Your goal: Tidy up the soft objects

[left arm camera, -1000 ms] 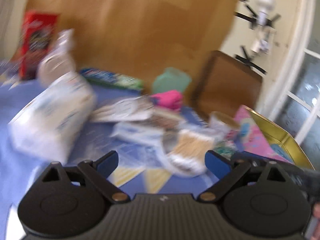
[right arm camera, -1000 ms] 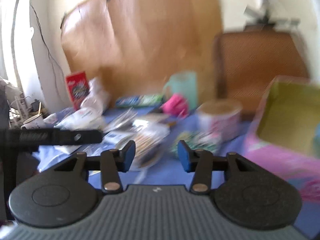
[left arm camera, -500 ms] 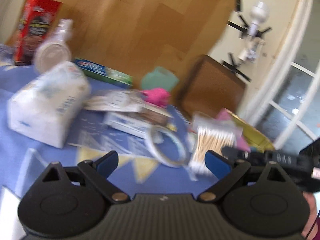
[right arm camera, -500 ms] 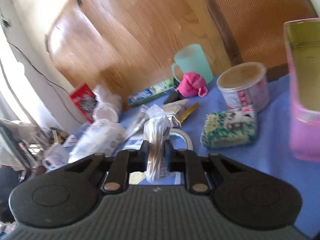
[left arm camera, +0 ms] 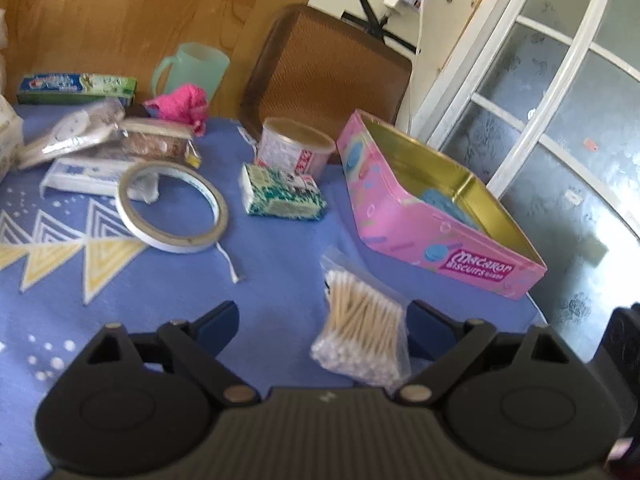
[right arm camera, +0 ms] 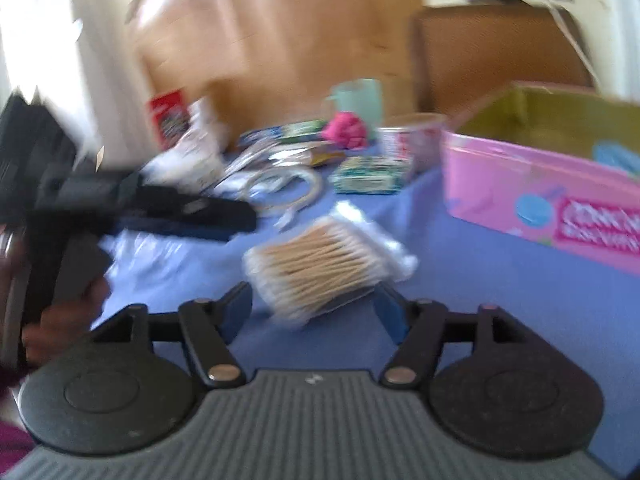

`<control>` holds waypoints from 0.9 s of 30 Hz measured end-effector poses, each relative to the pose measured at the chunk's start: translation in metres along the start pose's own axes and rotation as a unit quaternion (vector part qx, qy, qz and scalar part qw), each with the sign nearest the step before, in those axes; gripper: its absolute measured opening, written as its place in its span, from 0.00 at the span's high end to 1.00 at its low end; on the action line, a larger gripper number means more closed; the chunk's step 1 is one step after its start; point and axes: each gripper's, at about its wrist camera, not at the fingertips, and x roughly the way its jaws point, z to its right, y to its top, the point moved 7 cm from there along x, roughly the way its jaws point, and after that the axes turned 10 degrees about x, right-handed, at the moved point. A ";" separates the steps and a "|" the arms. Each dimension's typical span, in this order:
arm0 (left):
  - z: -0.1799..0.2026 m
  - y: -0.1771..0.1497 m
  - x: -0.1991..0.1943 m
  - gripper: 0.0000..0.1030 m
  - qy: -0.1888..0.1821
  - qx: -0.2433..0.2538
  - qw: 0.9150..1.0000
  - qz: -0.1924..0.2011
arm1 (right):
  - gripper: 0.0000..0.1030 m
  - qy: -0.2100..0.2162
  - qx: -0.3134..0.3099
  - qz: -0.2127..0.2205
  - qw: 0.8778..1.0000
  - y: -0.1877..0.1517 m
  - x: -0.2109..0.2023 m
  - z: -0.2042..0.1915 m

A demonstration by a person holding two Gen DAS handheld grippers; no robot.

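Note:
A clear bag of cotton swabs (left arm camera: 362, 332) lies on the blue cloth, just in front of both grippers; it also shows in the right wrist view (right arm camera: 324, 260). My left gripper (left arm camera: 324, 324) is open, with the bag lying against its right finger. My right gripper (right arm camera: 314, 306) is open, the bag lying loose just ahead of its fingertips. The open pink biscuit tin (left arm camera: 436, 236) stands to the right, also in the right wrist view (right arm camera: 540, 204). A pink soft cloth (left arm camera: 180, 104) lies at the back by the mint mug (left arm camera: 192, 70).
A tape roll (left arm camera: 172, 204), a green patterned packet (left arm camera: 280, 196), a round tub (left arm camera: 294, 148), a toothpaste box (left arm camera: 76, 88) and foil packets (left arm camera: 72, 136) crowd the back left. A chair back (left arm camera: 324, 68) stands behind the table. The table edge runs past the tin.
My right gripper, shut on the swab bag half a second ago, has opened; the bag now lies on the cloth near the tin. The left gripper has swung right towards it.

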 end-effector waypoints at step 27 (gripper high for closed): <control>0.123 0.103 0.097 0.37 -0.039 0.143 0.989 0.024 | 0.45 -0.236 0.009 0.205 0.950 0.080 -0.050 0.123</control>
